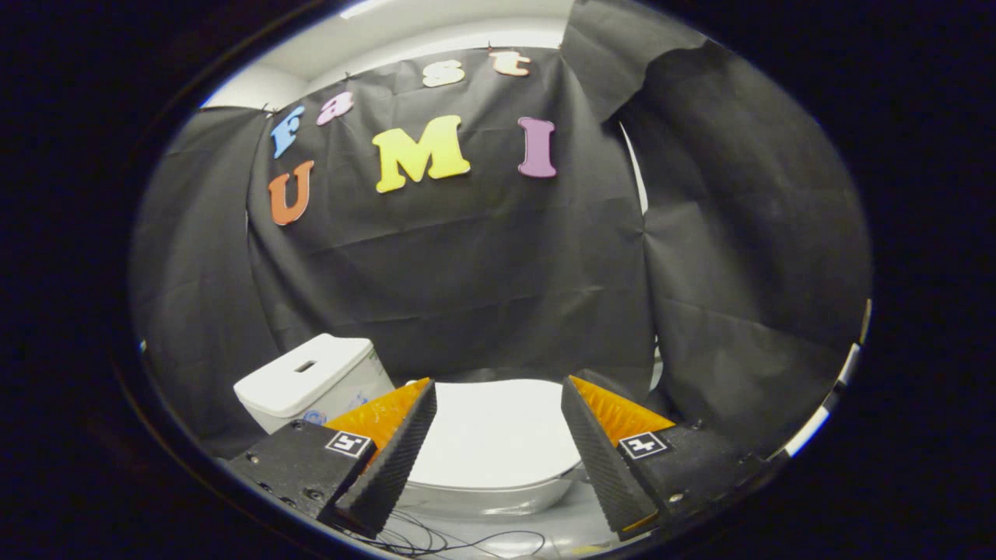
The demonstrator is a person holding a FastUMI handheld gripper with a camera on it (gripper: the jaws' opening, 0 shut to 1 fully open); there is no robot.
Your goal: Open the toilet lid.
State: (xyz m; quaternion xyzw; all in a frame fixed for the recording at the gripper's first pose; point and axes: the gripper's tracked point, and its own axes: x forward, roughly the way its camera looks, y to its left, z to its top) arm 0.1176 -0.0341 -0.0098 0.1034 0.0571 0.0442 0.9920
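Approaching w/ gripper (498, 435) fingers spread wide, holding nothing, closed toilet lid (490, 435) just ahead btwn them, tank (307, 377) beyond-left; best hooking lid's near edge, then lifting toward tank.

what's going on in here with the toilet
A person is holding a hand-held gripper out toward a white toilet in a black-cloth booth. The toilet lid is down, lying flat, and shows in the gap between the fingers and just beyond them. The fingers are spread apart and hold nothing. The tank stands beyond the lid, off to one side. Thin cables lie below the bowl.
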